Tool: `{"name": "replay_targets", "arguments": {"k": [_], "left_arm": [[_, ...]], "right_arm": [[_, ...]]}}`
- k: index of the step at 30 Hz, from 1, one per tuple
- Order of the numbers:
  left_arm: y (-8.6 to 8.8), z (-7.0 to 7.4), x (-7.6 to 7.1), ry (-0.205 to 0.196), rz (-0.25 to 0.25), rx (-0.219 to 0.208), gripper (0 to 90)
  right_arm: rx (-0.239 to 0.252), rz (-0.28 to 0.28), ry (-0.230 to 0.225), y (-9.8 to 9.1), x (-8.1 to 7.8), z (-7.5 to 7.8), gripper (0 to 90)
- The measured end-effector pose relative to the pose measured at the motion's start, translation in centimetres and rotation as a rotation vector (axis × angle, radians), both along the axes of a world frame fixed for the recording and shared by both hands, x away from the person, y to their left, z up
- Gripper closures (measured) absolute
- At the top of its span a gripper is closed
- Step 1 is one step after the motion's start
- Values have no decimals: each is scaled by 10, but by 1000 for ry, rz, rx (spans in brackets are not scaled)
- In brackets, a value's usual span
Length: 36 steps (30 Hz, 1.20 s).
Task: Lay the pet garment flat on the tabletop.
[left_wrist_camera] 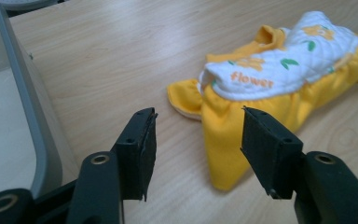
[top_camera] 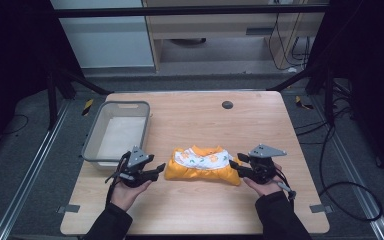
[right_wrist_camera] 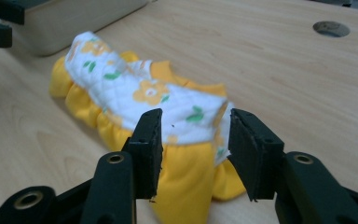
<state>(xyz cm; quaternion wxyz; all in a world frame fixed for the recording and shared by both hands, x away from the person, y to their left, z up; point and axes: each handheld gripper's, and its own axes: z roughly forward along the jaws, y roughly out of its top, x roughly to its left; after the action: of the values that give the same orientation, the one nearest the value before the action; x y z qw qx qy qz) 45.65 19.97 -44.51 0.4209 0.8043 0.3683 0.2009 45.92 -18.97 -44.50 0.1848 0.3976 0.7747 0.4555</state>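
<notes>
Baby clothes [top_camera: 202, 163], a folded yellow garment with a white quilted panel printed with orange flowers and the word "flower", lie on the wooden table [top_camera: 190, 210], toward its near half and about midway across.

Nearest the camera, the person's two hands come up from the bottom edge, each holding a claw. The left gripper [top_camera: 156, 172] sits just beside the garment's left end, and its jaws stand open; in the left gripper view [left_wrist_camera: 198, 151] the yellow cloth lies between and beyond the pads without being pressed. The right gripper [top_camera: 235, 166] is at the garment's right end, also open; in the right gripper view [right_wrist_camera: 193, 149] the yellow hem sits in the gap between the jaws, which do not pinch it.

Left of the garment and a little farther back stands a grey basket [top_camera: 92, 140]. Beyond the garment, near the table's far edge, is a small round dark hole [top_camera: 227, 104].
</notes>
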Motion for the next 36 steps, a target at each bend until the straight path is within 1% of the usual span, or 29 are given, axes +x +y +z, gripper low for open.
{"name": "replay_targets", "arguments": {"k": [1, 2, 3, 4, 5, 6, 7, 8, 9, 10, 11, 12, 14, 16, 17, 18, 19, 20, 22, 24, 27, 29, 30, 31, 32, 33, 34, 35, 36], "left_arm": [[1, -2, -2, 10, -7, 0, 424], [2, -7, -5, 25, -11, 9, 424], [2, -7, -5, 25, -11, 9, 424], [2, -14, -7, 45, -14, 19, 425], [2, -14, -7, 45, -14, 19, 426], [1, -18, -6, 55, -14, 28, 426], [-1, -21, -4, 74, -13, 48, 428], [-2, -22, -3, 79, -15, 55, 428], [-3, -23, -2, 84, -17, 59, 428], [-5, -24, -2, 89, -20, 61, 443], [-6, -25, -1, 92, -24, 66, 443], [-8, -26, -1, 88, -29, 76, 448], [-11, -29, 0, 91, -33, 90, 455], [-12, -31, 2, 98, -33, 100, 471], [-13, -32, 4, 102, -36, 106, 471], [-15, -35, 6, 107, -48, 102, 479], [-15, -35, 6, 107, -48, 102, 479], [-18, -37, 7, 111, -61, 106, 482], [-19, -38, 8, 110, -66, 111, 486], [-22, -42, 10, 121, -70, 121, 504], [-25, -44, 11, 145, -75, 133, 558], [-26, -45, 11, 157, -72, 127, 625], [-26, -45, 11, 164, -70, 121, 660], [-27, -45, 11, 172, -73, 116, 702], [-27, -45, 11, 176, -72, 112, 791], [-27, -45, 12, 181, -74, 109, 791], [-27, -44, 11, 188, -82, 104, 823], [-27, -44, 11, 186, -87, 104, 864], [-28, -43, 10, 189, -90, 107, 864]], "right_arm": [[-8, 10, 8, -1, -7, -2, 524], [-11, 15, 14, -2, -11, -4, 516], [-11, 17, 19, -3, -13, -6, 512], [-15, 22, 27, -4, -17, -9, 511], [-15, 22, 27, -4, -17, -9, 511], [-20, 26, 30, -4, -19, -12, 511], [-32, 27, 39, -5, -21, -16, 511], [-39, 27, 53, -5, -23, -20, 511], [-45, 29, 53, -6, -23, -23, 512], [-54, 31, 81, -5, -24, -28, 516], [-54, 31, 81, -5, -24, -28, 516], [-65, 36, 81, -4, -23, -30, 519], [-88, 35, 96, -3, -21, -36, 525], [-92, 31, 116, -4, -19, -40, 532], [-92, 31, 116, -4, -19, -40, 532], [-101, 34, 126, -4, -19, -42, 534], [-100, 36, 129, -3, -18, -43, 534], [-103, 36, 129, -3, -18, -43, 535], [-103, 37, 133, -3, -18, -44, 537], [-115, 38, 145, -1, -16, -46, 541], [-131, 42, 164, 2, -15, -49, 557], [-140, 43, 162, 3, -13, -50, 598], [-141, 45, 164, 3, -13, -50, 625], [-147, 40, 166, 3, -13, -49, 670], [-145, 44, 170, 3, -13, -47, 743], [-145, 44, 170, 3, -13, -47, 743], [-146, 43, 171, 3, -13, -47, 779], [-148, 56, 171, 3, -14, -45, 846], [-148, 56, 171, 3, -14, -45, 846]]}}
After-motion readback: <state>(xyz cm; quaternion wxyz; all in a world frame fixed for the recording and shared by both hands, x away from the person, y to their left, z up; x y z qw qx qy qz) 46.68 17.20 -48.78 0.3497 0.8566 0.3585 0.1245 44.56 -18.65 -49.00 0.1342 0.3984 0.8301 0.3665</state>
